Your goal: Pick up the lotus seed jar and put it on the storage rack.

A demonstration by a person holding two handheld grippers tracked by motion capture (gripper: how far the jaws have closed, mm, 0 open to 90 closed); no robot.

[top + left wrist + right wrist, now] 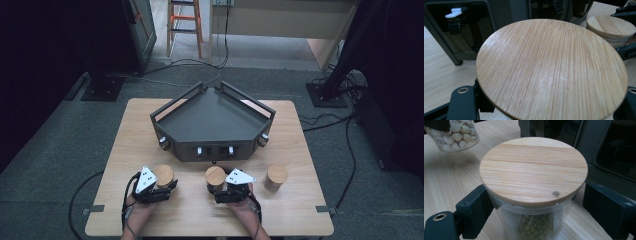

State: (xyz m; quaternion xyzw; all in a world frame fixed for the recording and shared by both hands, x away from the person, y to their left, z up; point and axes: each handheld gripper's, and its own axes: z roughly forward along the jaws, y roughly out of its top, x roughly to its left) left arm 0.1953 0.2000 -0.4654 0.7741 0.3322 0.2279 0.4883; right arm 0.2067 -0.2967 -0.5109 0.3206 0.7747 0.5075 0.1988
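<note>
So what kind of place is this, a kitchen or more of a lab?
Probably a lab or recording studio, not a kitchen: black curtains flank a lone wooden table, cables trail across the grey carpet, and a stepladder stands behind.

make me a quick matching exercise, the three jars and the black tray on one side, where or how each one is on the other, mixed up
Things:
1. left jar
2. middle jar
3. right jar
4. black tray

States:
a. stands alone on the table, no gripper at it
b. far middle of the table, nothing in it
c. holds green beans, sits between the open jaws of the right gripper
d. clamped in the jaws of the left gripper

Pairs: 1-d, 2-c, 3-a, 4-b
</note>
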